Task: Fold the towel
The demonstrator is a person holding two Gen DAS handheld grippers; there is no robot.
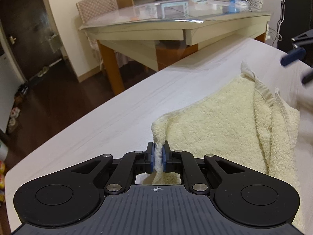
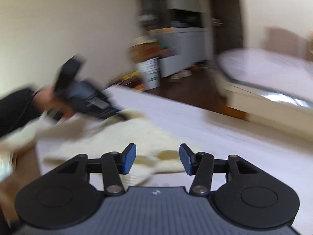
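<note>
A cream terry towel (image 1: pixel 225 117) lies partly folded on the white table (image 1: pixel 97 127), with a hemmed corner sticking up at its far end. My left gripper (image 1: pixel 158 159) is shut on the towel's near corner, pinching a fold between its blue pads. In the blurred right wrist view the towel (image 2: pixel 125 137) lies ahead and the left gripper (image 2: pixel 117 113), held by a hand, meets its far edge. My right gripper (image 2: pixel 157 159) is open and empty just above the towel's near edge. Its blue fingertips (image 1: pixel 291 58) show at the left wrist view's right edge.
The white table's left edge (image 1: pixel 58 133) drops to a dark wood floor. A glass-topped dining table (image 1: pixel 176 19) with a chair, toaster oven and blue jug stands beyond. A white bucket (image 2: pixel 150 74) and clutter stand on the floor by the far wall.
</note>
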